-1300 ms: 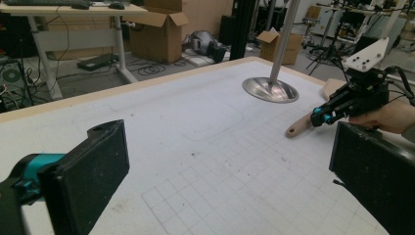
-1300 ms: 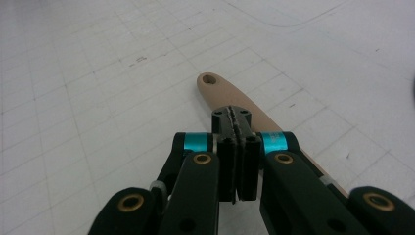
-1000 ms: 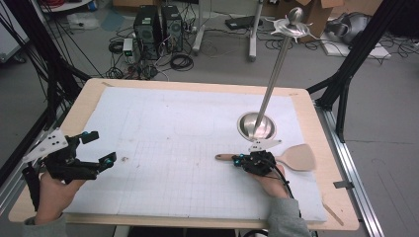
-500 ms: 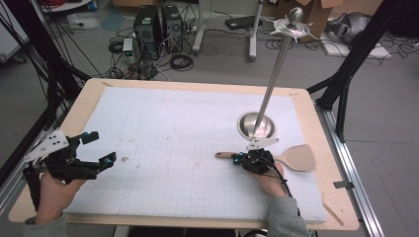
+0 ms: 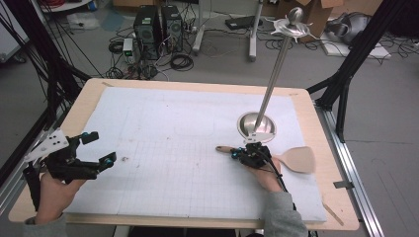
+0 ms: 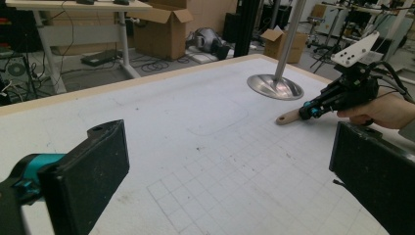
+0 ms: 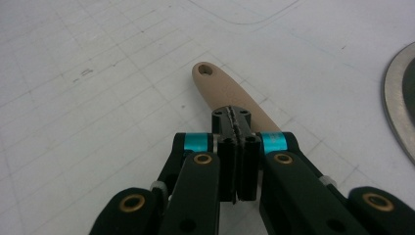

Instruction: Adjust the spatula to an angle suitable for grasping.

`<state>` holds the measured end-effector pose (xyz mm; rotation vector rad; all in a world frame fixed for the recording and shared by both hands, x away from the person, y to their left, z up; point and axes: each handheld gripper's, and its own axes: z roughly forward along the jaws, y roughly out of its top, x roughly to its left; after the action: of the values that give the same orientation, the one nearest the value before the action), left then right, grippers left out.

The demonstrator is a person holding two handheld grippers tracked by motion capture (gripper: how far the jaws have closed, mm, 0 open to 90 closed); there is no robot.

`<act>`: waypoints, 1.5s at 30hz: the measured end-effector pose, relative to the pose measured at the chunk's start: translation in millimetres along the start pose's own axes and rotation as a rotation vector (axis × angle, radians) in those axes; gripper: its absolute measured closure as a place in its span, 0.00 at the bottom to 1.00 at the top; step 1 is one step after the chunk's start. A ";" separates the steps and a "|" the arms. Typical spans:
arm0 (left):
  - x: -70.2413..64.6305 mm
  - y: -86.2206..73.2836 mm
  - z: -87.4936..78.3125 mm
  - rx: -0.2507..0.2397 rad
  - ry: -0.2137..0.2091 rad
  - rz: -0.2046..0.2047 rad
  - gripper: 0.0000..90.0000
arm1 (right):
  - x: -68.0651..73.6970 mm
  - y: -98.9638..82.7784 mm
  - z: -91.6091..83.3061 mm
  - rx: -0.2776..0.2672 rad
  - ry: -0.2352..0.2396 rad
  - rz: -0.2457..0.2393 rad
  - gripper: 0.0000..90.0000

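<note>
A wooden spatula (image 5: 299,159) lies flat on the white gridded mat (image 5: 173,148), blade to the right, handle (image 7: 220,90) pointing left. My right gripper (image 5: 242,155) is shut, its two pads pressed together. Its tips (image 7: 236,117) sit right over the middle of the handle, which runs beneath them rather than between them. From the left gripper view, that gripper (image 6: 309,110) reaches the handle (image 6: 288,116) from the right. My left gripper (image 5: 101,147) hovers open near the mat's left edge, its jaws (image 6: 230,186) wide apart with nothing between them.
A metal stand with a round dish base (image 5: 256,124) and a tall tilted pole (image 5: 276,64) rises just behind the right gripper. The wooden table edge (image 5: 331,148) runs close on the right. Computers, cables and boxes sit on the floor beyond the table.
</note>
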<state>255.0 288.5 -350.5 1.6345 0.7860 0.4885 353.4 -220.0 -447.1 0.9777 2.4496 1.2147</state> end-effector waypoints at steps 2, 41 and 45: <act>-0.1 -0.3 0.1 0.000 0.002 -0.002 0.02 | -0.9 1.4 1.5 -0.001 -0.011 0.001 1.00; 1.7 -2.5 -0.9 0.006 -0.001 -0.009 0.02 | -26.3 15.5 16.9 -0.009 -0.084 0.073 1.00; 1.1 -2.6 -1.1 0.005 -0.001 -0.010 0.02 | -29.1 16.2 17.7 -0.013 -0.070 0.071 1.00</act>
<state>254.4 290.2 -352.9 1.6346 0.7950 0.4783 391.1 -221.3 -447.9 1.0929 2.3695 1.1956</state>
